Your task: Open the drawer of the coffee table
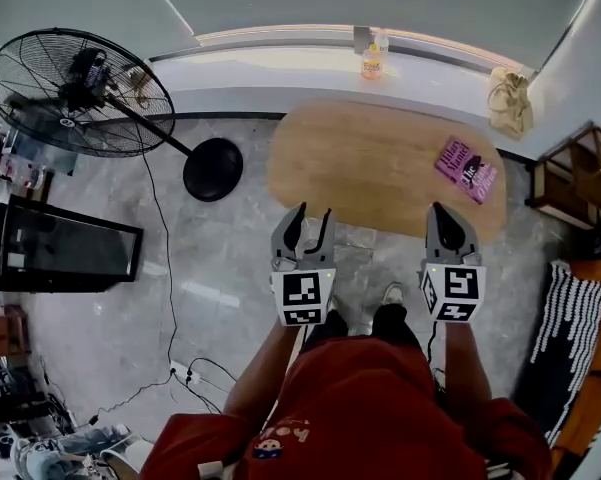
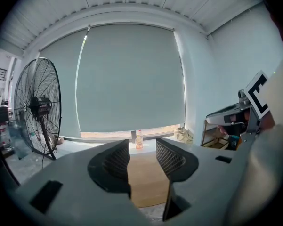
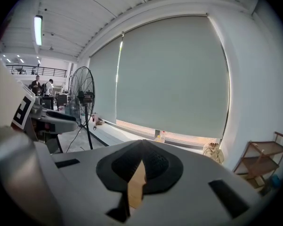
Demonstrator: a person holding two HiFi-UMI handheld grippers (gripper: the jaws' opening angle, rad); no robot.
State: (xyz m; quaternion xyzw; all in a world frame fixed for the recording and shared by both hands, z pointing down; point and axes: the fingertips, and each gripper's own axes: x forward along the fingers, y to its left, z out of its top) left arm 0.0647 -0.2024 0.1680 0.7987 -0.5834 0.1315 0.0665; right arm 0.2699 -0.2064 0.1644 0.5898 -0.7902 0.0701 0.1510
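Book (image 1: 467, 169) on the coffee table (image 1: 370, 168), right end — fan (image 1: 80, 90) stands left

the oval tabletop (image 1: 360, 168) at centre is pale matt wood. the floor (image 1: 110, 308) looks like smooth grey marbled stone. the fan (image 1: 80, 93), upper left, has a black wire metal grille.

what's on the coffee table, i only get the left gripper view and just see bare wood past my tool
Observer: A pink book lies near the right end of the coffee table, as the head view shows it.
Operator: is the right tool open too
Observer: No, the right tool has its jaws closed tip to tip, with nothing between them.
Operator: can you see the drawer anywhere
Observer: No. The head view looks down on the tabletop only, and no drawer front shows in any view.
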